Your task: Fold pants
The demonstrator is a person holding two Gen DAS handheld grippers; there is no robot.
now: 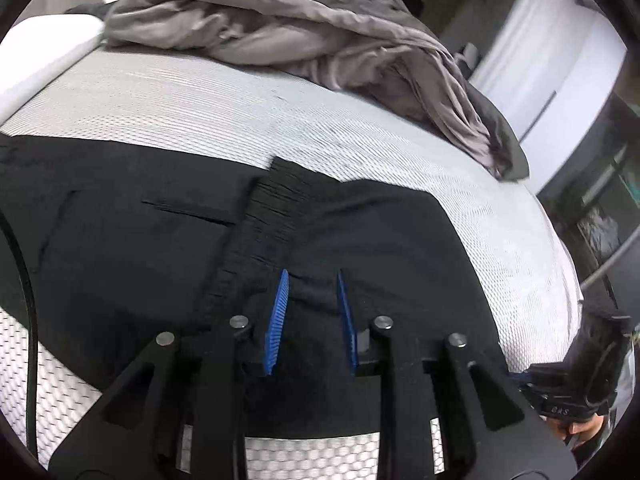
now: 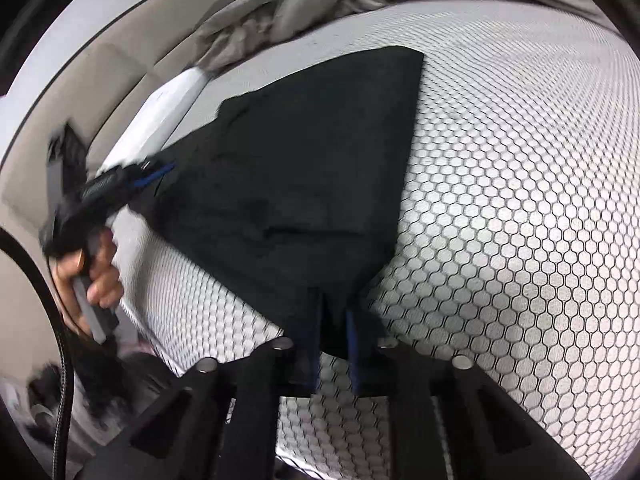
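Black fabric pants [image 1: 132, 248]: we find them spread flat on the white mattress with a honeycomb-mesh cover [image 1: 168, 112], their ribbed elastic waistband [image 1: 276, 200] running from 12 toward 7 o'clock in the left wrist view.

Left gripper [image 1: 312, 280]: we see its blue ribbed jaws slightly spread over the black cloth beside the waistband, with nothing pinched between them.

Right gripper [image 2: 334, 312]: its jaws are pressed together on a corner of the pants at 6 o'clock in the right wrist view, where the cloth narrows to a gathered point.

Hand [image 2: 90, 276]: at 9 o'clock in that view it grips the left tool's handle.

Crumpled grey blanket [image 1: 280, 28]: heaped at 12 o'clock on the mattress, well apart from the pants.

Black cable [image 1: 28, 300]: at 8 o'clock in the left wrist view.
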